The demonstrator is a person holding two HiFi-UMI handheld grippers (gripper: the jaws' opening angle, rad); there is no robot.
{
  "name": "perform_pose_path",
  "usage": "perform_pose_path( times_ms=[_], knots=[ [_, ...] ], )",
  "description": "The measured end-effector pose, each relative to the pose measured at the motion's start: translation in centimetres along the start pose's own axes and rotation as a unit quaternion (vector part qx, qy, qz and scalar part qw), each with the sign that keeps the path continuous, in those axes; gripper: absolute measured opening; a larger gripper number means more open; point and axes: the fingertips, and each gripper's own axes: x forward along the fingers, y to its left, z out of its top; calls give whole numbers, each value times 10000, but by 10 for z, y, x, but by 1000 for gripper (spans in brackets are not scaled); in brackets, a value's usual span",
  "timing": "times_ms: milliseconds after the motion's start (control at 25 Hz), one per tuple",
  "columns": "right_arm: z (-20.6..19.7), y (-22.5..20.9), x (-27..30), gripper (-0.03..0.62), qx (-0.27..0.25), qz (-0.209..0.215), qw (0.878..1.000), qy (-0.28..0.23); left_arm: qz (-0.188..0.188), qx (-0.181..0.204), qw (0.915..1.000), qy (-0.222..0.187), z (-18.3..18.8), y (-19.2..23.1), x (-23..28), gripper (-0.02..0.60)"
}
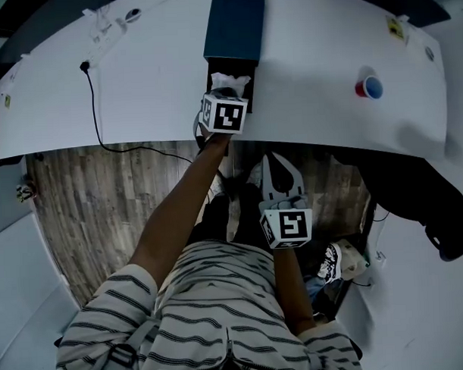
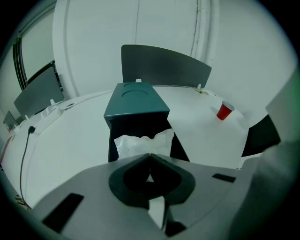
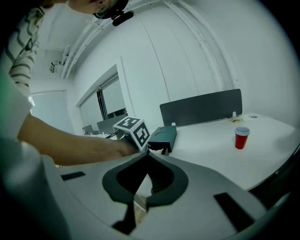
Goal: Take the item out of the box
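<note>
Our left gripper (image 2: 150, 155) is clamped shut right on the near edge of the white bag (image 2: 140, 144), looks like it's got a pinch of it. The bag is sticking halfway out of the open end of the teal box (image 2: 136, 101) on the table (image 1: 152, 77). Our right gripper (image 3: 147, 152) is closed too, nothing in it, hanging off the table's near edge. Red cup (image 1: 368, 87) sits well off to the right.
</note>
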Motion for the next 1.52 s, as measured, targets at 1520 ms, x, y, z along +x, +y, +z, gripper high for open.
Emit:
perform_pose_path(
  times_ms=[1520],
  knots=[
    [66, 39, -51, 18, -308, -328, 9967, -680, -344, 183, 9765, -2118, 30, -15, -190, 26]
  ],
)
